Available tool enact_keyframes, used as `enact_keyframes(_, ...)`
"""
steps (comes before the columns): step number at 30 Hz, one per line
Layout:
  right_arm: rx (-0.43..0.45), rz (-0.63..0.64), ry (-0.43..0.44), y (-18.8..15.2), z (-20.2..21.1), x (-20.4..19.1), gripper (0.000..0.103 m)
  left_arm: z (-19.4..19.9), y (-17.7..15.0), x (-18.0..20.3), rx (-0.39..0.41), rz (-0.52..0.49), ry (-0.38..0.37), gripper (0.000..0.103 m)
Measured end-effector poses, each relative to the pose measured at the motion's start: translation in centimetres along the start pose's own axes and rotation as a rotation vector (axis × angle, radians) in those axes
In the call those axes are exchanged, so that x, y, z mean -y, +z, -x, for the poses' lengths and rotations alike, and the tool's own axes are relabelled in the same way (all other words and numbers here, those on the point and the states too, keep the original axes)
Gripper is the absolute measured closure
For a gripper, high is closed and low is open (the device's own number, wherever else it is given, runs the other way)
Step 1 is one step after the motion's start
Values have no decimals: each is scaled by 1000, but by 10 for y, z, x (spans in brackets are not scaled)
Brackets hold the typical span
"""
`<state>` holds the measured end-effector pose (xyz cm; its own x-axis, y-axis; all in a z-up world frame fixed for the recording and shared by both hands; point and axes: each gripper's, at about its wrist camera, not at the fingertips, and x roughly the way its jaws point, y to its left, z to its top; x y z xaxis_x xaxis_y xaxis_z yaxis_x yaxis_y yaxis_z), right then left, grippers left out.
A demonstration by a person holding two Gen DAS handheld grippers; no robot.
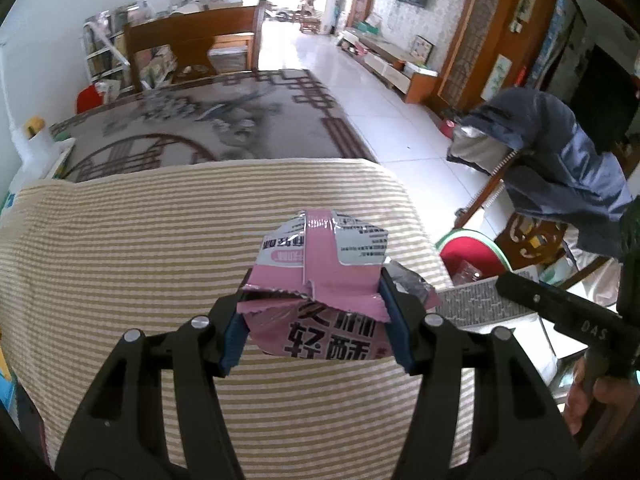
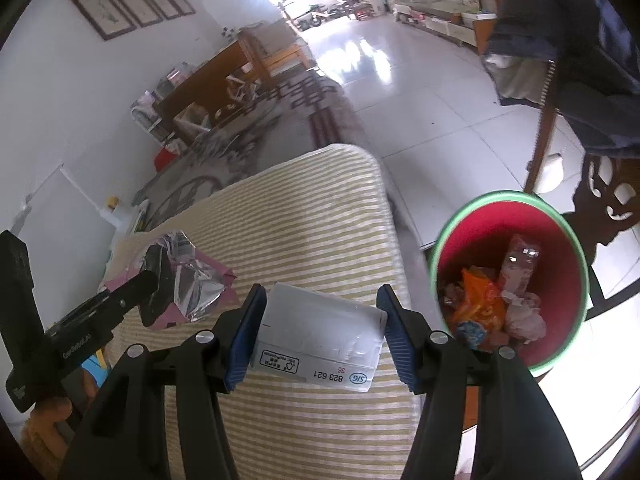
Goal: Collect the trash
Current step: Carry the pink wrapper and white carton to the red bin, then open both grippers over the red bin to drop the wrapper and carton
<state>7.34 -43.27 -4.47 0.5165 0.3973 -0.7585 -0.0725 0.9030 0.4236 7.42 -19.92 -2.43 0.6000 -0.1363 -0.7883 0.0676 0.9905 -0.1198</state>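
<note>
Left gripper (image 1: 316,328): my 2 blue pads pinch a crumpled pink snack wrapper (image 1: 320,280), held above the striped cloth (image 1: 140,248).
Right gripper (image 2: 322,334): my pads clamp a flattened white carton (image 2: 320,344) by its 2 ends, over the near right edge of the cloth.
Bin (image 2: 576,248): red inside, green rim, on the floor just right of the cloth, holding orange and clear trash.
Jacket (image 1: 560,168): draped over a chair, far right.

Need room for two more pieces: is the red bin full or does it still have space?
Has space. The bin holds wrappers only at its bottom; its red inner wall shows bare above them up to the green rim.
</note>
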Motion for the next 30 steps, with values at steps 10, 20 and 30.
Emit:
enact_keyframes(10, 55, -139, -85, 3, 33, 80, 47, -32, 8, 75, -55, -93, -112, 48)
enact_keyframes(20, 122, -248, -166, 11, 62, 146, 47, -70, 16, 150, -120, -203, -210, 48)
enact_keyframes(30, 122, -250, -218, 17, 59, 163, 47, -80, 26, 181, -117, -247, -237, 46)
